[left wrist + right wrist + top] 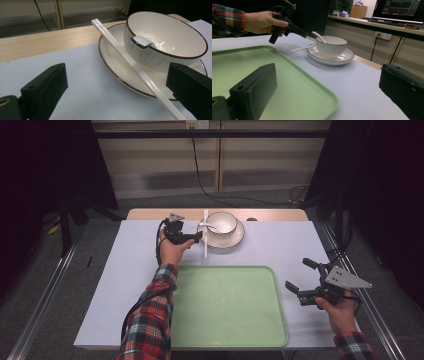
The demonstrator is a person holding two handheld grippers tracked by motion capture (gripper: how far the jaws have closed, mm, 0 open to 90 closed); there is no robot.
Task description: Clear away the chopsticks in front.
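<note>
A white bowl (pixel 222 222) stands on a brown-rimmed white plate (pixel 235 240) at the far middle of the table, with a white spoon (pixel 207 226) in it. White chopsticks (pixel 205 235) lie over the plate's left rim. My left gripper (pixel 197 237) is at the chopsticks. In the left gripper view it (pixel 116 72) is open, and the chopsticks (pixel 130 60) run between its jaws, close to the right one, beside the bowl (pixel 175 35) and spoon (pixel 141 41). My right gripper (pixel 299 274) is open and holds nothing, right of the green tray (pixel 225 305).
The pale mat (pixel 135 265) covers the table, with a wooden strip (pixel 150 214) along the far edge. In the right gripper view the tray (pixel 287 82) lies under the open gripper (pixel 329 75), and the plate (pixel 342 58) and bowl (pixel 331 48) sit beyond it.
</note>
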